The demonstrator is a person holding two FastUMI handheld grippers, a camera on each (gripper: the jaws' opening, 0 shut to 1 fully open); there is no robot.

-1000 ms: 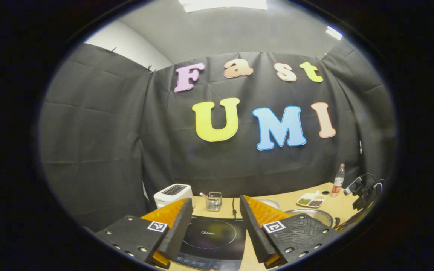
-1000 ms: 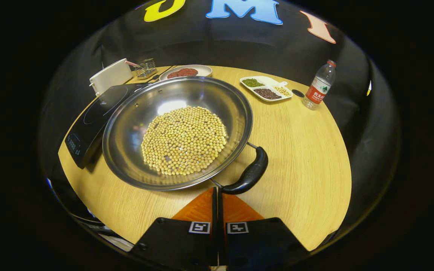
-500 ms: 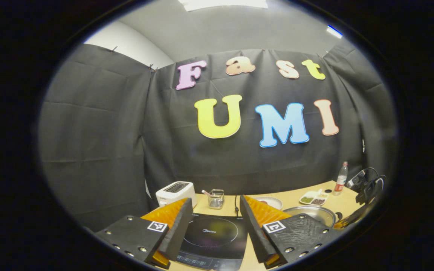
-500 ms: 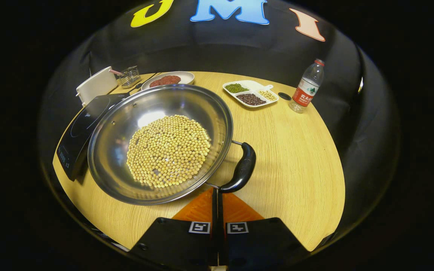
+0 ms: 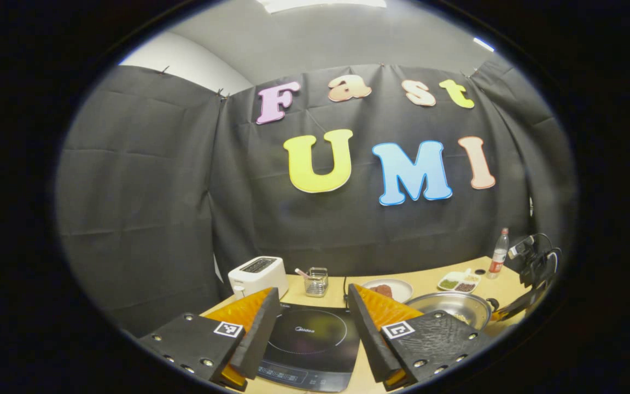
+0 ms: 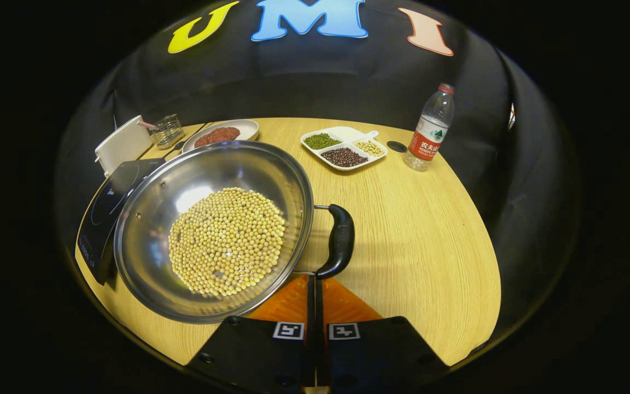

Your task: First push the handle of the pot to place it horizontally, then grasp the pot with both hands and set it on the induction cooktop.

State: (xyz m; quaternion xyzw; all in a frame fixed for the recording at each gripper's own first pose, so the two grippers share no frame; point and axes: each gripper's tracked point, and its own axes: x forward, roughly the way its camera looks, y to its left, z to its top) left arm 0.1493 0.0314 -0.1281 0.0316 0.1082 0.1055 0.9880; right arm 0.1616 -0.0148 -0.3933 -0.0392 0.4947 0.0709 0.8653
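A steel pot [image 6: 156, 219] holding soybeans [image 6: 227, 241] rests on the wooden table [image 6: 430, 246], its left rim over the edge of the black induction cooktop [image 6: 101, 202]. Its black handle [image 6: 341, 241] points right. My right gripper [image 6: 313, 278] is shut with nothing between its fingers, and its tips touch the handle's near end. In the left gripper view my left gripper [image 5: 313, 293] hangs open above the cooktop [image 5: 309, 342], with the pot [image 5: 451, 303] to its right and the right gripper [image 5: 534, 268] beyond that.
At the table's back stand a white toaster [image 6: 121, 148], a wire holder [image 6: 168, 130], a plate of red food [image 6: 219, 134], a divided dish of beans [image 6: 342, 150] and a water bottle [image 6: 430, 128]. Bare wood lies to the right of the handle.
The pot has turned under the right gripper's push; its handle swung from a slant to nearly straight in the right gripper view. The left gripper's view shifted a little, showing more of the table.
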